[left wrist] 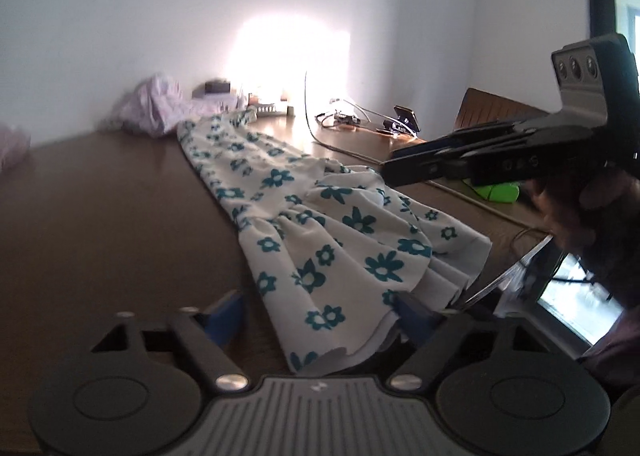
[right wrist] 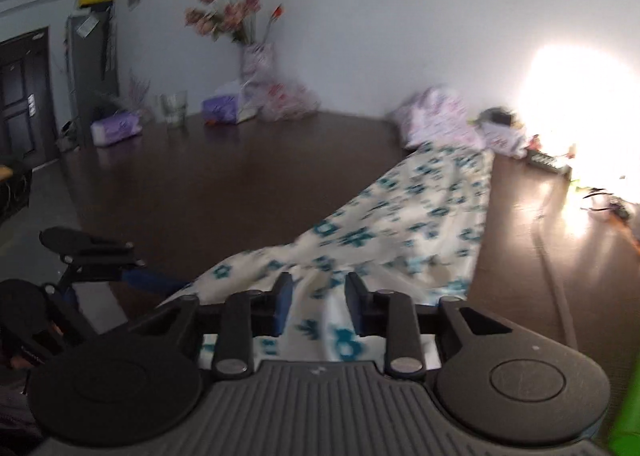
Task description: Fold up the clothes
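Home: flower vase [right wrist: 256,56], tissue packs [right wrist: 220,109], door [right wrist: 24,96].

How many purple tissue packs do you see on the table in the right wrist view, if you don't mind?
2. One tissue pack lies at the table's far left edge; the other sits beside the flower vase. More may be hidden by blur.

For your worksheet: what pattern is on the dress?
Teal flowers on white cloth, on the dress; clearest in the left wrist view.
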Demonstrator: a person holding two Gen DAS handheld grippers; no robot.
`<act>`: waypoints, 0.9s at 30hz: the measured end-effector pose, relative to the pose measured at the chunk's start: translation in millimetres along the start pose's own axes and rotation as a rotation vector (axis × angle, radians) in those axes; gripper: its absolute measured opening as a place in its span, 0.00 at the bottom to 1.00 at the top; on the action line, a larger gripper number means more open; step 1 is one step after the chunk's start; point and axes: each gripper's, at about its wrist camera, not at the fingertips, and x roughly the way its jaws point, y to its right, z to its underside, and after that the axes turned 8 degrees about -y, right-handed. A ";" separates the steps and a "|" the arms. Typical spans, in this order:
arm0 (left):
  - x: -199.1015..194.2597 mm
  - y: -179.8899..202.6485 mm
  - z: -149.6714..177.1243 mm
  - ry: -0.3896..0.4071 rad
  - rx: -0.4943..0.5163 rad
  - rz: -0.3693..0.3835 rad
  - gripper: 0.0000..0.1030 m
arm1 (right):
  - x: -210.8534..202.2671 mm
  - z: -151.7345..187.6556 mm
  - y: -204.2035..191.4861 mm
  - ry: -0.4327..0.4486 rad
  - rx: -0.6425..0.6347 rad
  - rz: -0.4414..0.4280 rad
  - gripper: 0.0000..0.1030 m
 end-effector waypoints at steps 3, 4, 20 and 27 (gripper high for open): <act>-1.5 0.4 -0.9 0.007 -0.056 0.024 0.55 | 21.6 4.4 -14.4 -0.084 -0.012 -0.016 0.13; -2.0 0.5 -1.2 0.009 -0.074 0.033 0.53 | 24.0 6.8 -16.5 -0.092 -0.002 -0.020 0.13; 13.9 57.1 -8.0 0.038 0.273 0.010 0.67 | -2.1 2.0 28.1 -0.145 0.217 -0.216 0.15; 30.0 58.3 -3.2 -0.038 0.515 0.034 0.68 | -58.8 40.8 26.3 -0.062 -0.063 -0.043 0.43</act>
